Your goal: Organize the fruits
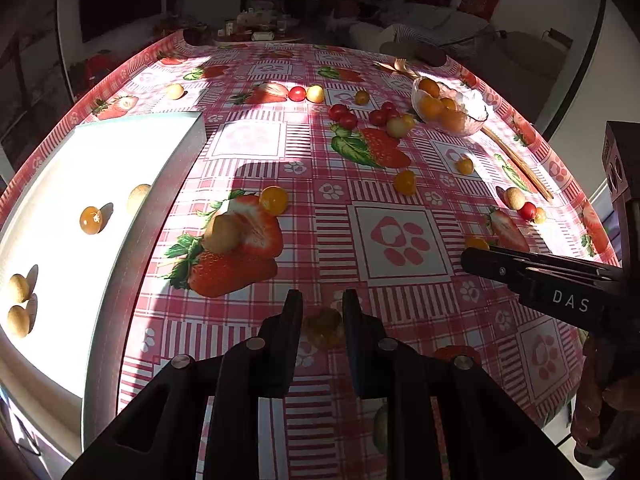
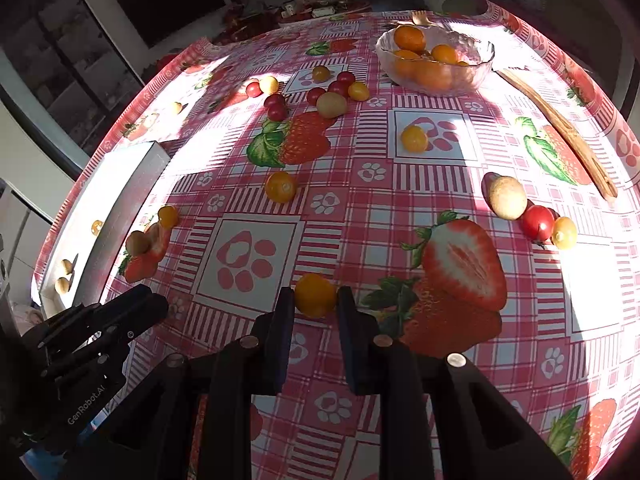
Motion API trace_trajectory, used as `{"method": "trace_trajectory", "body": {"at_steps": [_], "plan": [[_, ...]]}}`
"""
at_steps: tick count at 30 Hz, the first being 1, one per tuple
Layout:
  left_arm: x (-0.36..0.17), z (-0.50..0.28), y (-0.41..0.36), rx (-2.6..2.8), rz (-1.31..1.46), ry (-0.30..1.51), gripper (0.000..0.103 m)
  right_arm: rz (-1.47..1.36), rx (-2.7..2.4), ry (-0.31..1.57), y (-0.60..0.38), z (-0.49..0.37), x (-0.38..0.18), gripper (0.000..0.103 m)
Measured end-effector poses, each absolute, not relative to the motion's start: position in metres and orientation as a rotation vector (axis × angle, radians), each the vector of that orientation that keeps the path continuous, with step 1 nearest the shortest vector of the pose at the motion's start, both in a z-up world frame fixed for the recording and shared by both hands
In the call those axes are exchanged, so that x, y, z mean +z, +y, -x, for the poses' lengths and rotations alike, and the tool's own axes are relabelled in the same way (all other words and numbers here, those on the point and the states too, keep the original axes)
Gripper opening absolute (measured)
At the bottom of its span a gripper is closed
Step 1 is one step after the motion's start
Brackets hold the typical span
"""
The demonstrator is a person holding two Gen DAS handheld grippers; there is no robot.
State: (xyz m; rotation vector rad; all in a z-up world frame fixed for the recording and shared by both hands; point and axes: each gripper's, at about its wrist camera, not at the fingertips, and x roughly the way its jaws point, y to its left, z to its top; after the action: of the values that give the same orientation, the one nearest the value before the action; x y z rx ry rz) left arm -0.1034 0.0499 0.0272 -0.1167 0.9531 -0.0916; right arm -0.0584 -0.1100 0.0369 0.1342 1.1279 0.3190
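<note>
Small fruits lie scattered on a pink strawberry-print tablecloth [image 1: 400,184]. My left gripper [image 1: 322,300] is shut on a brownish-yellow fruit [image 1: 323,328] held between its fingers, low over the cloth. My right gripper [image 2: 316,296] is shut on an orange cherry tomato [image 2: 315,294]; it also shows at the right of the left wrist view [image 1: 480,256]. A glass bowl [image 2: 476,68] holds several orange tomatoes [image 2: 410,38]. A white tray [image 1: 52,168] on the left holds an orange tomato [image 1: 91,220] and tan longans [image 1: 18,288].
Red cherry tomatoes [image 2: 276,106], yellow ones [image 2: 281,187] and tan longans [image 2: 507,198] lie loose across the cloth. A wooden spoon [image 2: 560,128] lies right of the bowl. The table's edge curves along the right; a sofa and a cluttered table stand beyond.
</note>
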Motion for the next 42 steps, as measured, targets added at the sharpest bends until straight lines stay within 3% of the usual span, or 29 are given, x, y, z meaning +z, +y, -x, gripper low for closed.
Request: {"method": "trace_trajectory", "body": {"at_steps": [32, 42], "plan": [[0.087, 0.121, 0.236, 0.227, 0.17, 0.779, 0.022, 0.041, 0.621, 1.088, 0.081, 0.019, 0.092, 0.024], [0.078, 0.12, 0.232, 0.125, 0.205, 0.785, 0.022, 0.041, 0.668, 1.083, 0.11, 0.004, 0.09, 0.024]]}}
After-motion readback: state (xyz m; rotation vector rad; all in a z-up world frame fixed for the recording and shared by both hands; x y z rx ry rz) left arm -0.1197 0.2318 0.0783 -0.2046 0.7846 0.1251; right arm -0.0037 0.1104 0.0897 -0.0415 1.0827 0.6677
